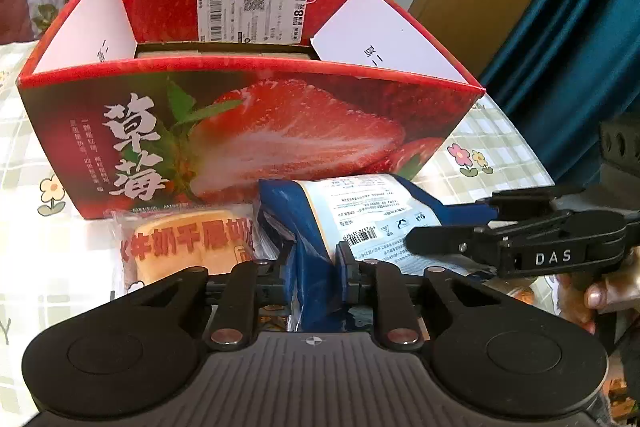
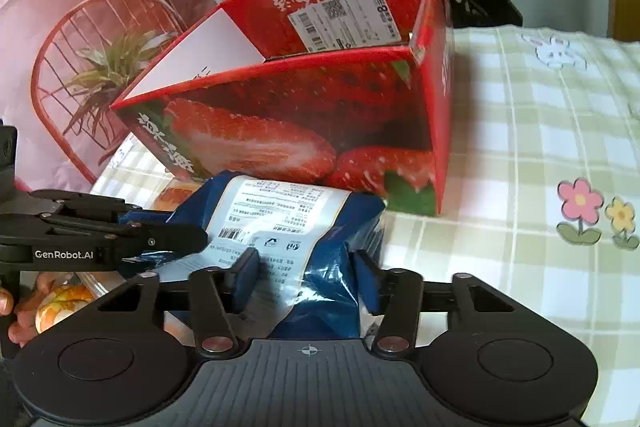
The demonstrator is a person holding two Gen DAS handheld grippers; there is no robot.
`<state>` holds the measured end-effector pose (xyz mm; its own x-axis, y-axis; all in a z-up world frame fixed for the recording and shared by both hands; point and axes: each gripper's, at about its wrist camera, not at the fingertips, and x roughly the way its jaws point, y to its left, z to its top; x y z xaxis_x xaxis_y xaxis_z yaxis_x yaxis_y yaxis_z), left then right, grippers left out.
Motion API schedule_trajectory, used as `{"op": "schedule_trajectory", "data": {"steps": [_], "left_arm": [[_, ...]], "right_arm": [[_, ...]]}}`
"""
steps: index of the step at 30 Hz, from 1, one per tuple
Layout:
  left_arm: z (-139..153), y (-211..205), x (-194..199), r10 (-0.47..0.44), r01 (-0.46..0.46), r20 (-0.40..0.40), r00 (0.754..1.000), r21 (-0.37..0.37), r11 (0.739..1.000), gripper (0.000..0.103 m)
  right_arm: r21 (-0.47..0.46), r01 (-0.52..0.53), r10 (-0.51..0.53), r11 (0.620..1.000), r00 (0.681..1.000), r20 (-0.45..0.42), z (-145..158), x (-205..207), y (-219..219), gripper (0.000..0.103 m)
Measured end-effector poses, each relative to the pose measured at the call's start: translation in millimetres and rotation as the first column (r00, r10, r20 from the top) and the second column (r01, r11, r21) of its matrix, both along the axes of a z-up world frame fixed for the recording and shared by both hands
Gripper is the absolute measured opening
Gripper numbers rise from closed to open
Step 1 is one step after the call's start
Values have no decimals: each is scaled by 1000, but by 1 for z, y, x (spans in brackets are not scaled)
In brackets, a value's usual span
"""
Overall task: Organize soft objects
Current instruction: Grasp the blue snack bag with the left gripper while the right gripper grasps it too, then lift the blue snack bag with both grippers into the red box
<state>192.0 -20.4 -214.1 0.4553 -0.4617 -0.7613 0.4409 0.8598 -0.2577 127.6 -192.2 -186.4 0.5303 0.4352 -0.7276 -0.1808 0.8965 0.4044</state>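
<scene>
Left wrist view
Left gripper (image 1: 312, 259): fingers narrow, pinching the crinkled blue plastic snack bag (image 1: 360, 215), probably to lift it.
Bag's place: just in front of the red strawberry-printed cardboard box (image 1: 248, 131), on the checked surface (image 1: 492, 147).
Neighbour: clear-wrapped yellow cake (image 1: 192, 243) beside the bag, before the box.

Right wrist view
Right gripper (image 2: 308, 271): fingers closed on the same bag, likely sharing its weight.
Box: open-topped, behind the bag.

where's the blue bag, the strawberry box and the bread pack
blue bag (image 2: 280, 215), right wrist view, on its white label panel
strawberry box (image 1: 280, 131), left wrist view, on the front wall's strawberry print
bread pack (image 1: 188, 243), left wrist view, on the red lettering of the wrapper
</scene>
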Motion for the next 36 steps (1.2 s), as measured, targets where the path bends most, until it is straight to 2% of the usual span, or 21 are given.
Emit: {"op": "schedule_trajectory", "data": {"steps": [3,11,23,30,36], "left_arm": [[4,0,-2,-2,2,16,1000,10,1000,18],[35,5,-18,-27,26,105,994,6,1000,17],[96,25,-32,5,10,231,973,-63,998,17],[112,19,-3,60,-40,292,954,-75,996,17],[116,13,35,106,-90,322,941,-65,994,17]], "right_arm": [[-26,3,-2,1000,999,36,9,-4,1,29],[-111,-33,51,993,985,163,49,-23,11,25],[-252,-101,194,963,906,376,132,-35,30,23],[-344,-96,247,934,870,427,155,-5,41,23],[-417,-79,284,905,844,455,152,41,45,23]]}}
